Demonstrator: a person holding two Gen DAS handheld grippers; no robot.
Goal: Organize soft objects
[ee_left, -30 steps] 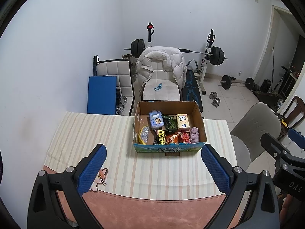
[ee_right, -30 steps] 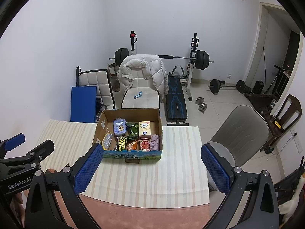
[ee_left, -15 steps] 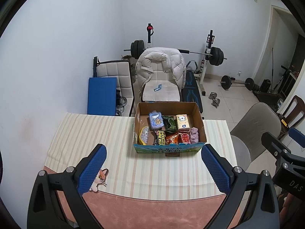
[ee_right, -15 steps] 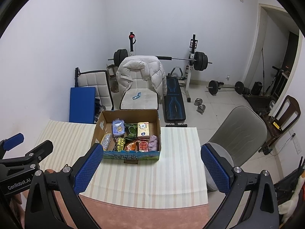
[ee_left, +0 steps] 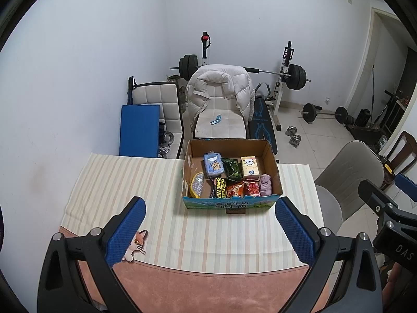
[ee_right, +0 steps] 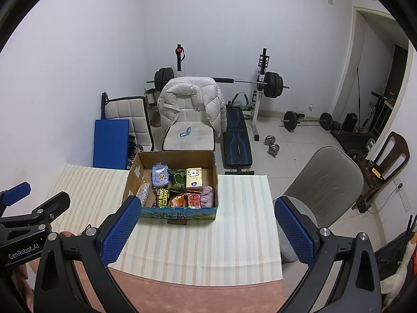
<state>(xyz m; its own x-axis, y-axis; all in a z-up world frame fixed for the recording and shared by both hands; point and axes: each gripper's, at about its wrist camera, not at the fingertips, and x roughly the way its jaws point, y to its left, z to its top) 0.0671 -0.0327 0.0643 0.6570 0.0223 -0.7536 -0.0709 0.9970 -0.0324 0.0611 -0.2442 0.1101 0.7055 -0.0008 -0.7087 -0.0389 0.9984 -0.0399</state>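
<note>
An open cardboard box [ee_left: 273, 164] [ee_right: 130, 180] stands on the striped tablecloth [ee_left: 125, 182] [ee_right: 242, 221]. It holds several soft packs: a blue tissue pack [ee_left: 213, 164] [ee_right: 159, 175], a cream tissue pack [ee_left: 249, 167] [ee_right: 194, 179], green snack bags [ee_left: 233, 169], a pink cloth [ee_left: 265, 184] [ee_right: 207, 195], red and orange packets [ee_left: 243, 189] and a glittery pouch [ee_left: 196, 184]. My left gripper [ee_left: 209, 230] is open and empty, held high in front of the box. My right gripper [ee_right: 206, 230] is open and empty, nearer the box's right side.
A cat sticker [ee_left: 136, 241] lies at the cloth's near left edge. Behind the table stand a white chair with a puffer jacket [ee_left: 220, 91], a blue pad [ee_left: 139, 130], a weight bench [ee_right: 237, 140] and barbells. A grey chair [ee_right: 323, 182] is at the table's right.
Both views have shifted slightly; the box sits marginally lower and nearer in the right wrist view. Both grippers stay open and empty.
</note>
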